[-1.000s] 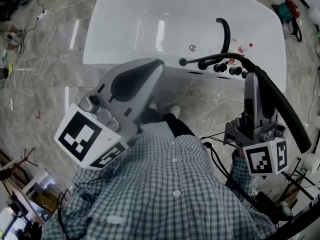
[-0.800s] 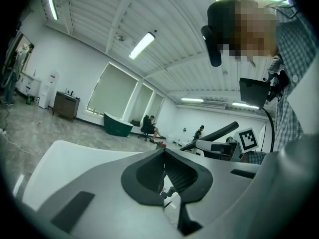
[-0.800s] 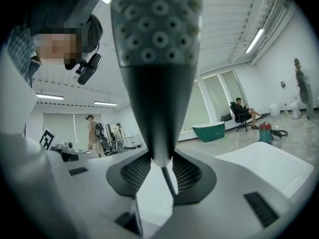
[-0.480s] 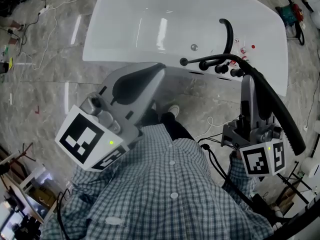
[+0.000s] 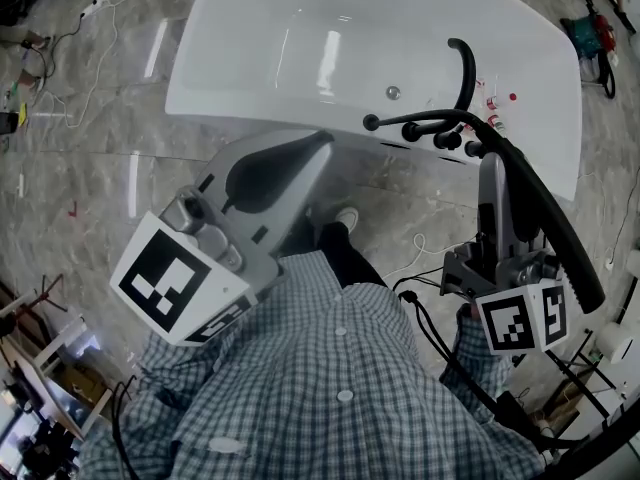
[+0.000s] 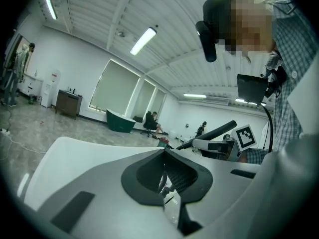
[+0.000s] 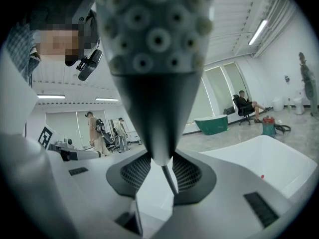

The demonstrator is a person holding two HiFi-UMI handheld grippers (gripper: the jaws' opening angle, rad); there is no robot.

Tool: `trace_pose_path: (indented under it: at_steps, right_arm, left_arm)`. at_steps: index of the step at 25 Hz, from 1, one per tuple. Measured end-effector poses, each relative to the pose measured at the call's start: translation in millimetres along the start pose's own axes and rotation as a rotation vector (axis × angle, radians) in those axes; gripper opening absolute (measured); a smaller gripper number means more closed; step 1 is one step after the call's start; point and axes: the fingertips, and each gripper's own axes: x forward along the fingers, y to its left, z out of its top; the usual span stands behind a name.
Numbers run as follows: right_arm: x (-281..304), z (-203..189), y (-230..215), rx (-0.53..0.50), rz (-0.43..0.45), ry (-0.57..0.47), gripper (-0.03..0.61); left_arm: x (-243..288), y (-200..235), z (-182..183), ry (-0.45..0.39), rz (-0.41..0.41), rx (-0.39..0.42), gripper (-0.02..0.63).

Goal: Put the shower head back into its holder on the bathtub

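Marble floor [image 5: 90,178], white bathtub [image 5: 300,38] along the top, shower head [image 5: 553,230] at right, clamped in right gripper [image 5: 491,168] — long axis lower right to upper left, spray end nearest the person — left gripper [image 5: 318,143] closed, empty.

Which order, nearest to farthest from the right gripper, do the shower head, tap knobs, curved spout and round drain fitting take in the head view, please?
From the right gripper:
1. the shower head, between its jaws
2. the tap knobs, on the bathtub rim
3. the curved spout, beyond the knobs
4. the round drain fitting, farther left in the bathtub
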Motion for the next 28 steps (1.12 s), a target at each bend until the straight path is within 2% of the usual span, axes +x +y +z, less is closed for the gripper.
trace_pose_path:
  at_steps: [28]
  right_arm:
    - [27, -55, -17, 0.034, 0.015, 0.122, 0.127]
  left_arm:
    - [20, 24, -33, 0.032, 0.034, -0.078, 0.009]
